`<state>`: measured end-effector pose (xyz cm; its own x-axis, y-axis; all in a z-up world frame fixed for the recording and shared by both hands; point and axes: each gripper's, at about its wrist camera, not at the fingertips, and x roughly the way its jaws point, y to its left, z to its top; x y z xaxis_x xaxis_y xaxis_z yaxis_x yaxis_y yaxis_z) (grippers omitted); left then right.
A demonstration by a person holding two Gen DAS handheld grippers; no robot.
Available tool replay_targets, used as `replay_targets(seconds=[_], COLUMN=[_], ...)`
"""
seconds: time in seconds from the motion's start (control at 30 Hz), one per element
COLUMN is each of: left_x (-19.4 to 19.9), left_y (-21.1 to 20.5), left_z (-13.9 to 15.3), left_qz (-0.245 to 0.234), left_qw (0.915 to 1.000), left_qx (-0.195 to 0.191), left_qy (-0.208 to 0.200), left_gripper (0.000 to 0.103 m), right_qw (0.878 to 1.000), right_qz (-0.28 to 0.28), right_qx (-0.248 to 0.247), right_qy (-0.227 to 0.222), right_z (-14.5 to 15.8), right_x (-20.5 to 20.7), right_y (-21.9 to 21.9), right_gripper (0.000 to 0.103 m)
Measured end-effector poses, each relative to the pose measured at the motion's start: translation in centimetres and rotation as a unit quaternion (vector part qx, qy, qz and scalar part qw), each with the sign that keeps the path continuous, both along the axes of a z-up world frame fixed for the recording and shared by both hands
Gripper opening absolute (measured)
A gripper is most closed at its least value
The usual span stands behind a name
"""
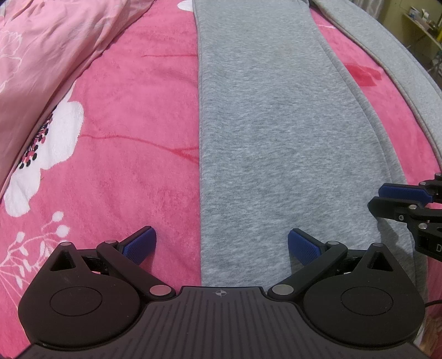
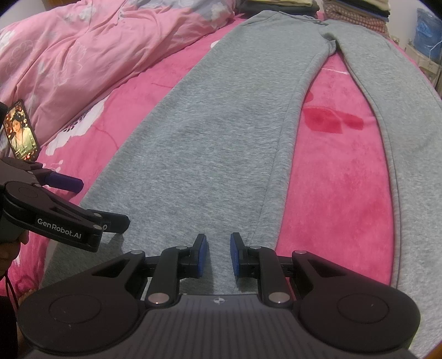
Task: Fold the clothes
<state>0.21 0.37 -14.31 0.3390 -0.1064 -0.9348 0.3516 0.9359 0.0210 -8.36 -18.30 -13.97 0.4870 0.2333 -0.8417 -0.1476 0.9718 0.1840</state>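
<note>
Grey sweatpants (image 2: 221, 124) lie flat on the pink flowered blanket (image 1: 124, 110), their two legs spread in a V. The second leg (image 2: 400, 110) runs along the right side. My left gripper (image 1: 221, 234) is open wide just above the near end of the left leg (image 1: 276, 124), one blue pad over the blanket and the other over the cloth. It also shows at the left of the right wrist view as the left gripper (image 2: 105, 201). My right gripper (image 2: 219, 248) hovers over the same leg with a narrow gap between its pads; the cloth under it lies flat. At the leg's right edge is the right gripper (image 1: 377, 197).
A crumpled pink quilt (image 2: 83, 55) is heaped along the left side of the bed. A lit phone (image 2: 22, 129) leans against it. Stacks of folded clothes (image 2: 356, 11) sit at the far end, with a blue bag (image 2: 428, 27) beyond the bed's right edge.
</note>
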Motion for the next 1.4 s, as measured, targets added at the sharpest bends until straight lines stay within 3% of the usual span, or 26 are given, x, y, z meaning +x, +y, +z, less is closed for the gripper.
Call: replay_targets(seconds=[0.77,0.93,1.1,1.4], left_x=[-0.6,-0.4,-1.2,-0.2], left_y=[0.9,0.6,-0.6,-2.1], left_z=[0.4,1.9,3.4,4.9], left_qz=[0.000,-0.025,-0.073,-0.085], left_qw=[0.9996,0.9973,0.9895,0.9771], left_qx=[-0.012,-0.017,-0.040,-0.082], left_qy=[-0.027,-0.067,-0.118,-0.177], left_gripper=[0.103,0.103,0.103,0.102], right_qw=[1.000,1.000,1.000,1.000], right_qz=[0.001,0.001,0.003,0.006], right_qx=[0.002,0.004,0.006,0.016], right_qy=[-0.001,-0.003,-0.003,-0.003], right_z=[0.0,-0.1,-0.1,-0.1], right_x=[0.1,0.0,0.1,0.1], right_y=[0.1,0.0,-0.2,-0.6], right_gripper=[0.020,0.020,0.020,0.020])
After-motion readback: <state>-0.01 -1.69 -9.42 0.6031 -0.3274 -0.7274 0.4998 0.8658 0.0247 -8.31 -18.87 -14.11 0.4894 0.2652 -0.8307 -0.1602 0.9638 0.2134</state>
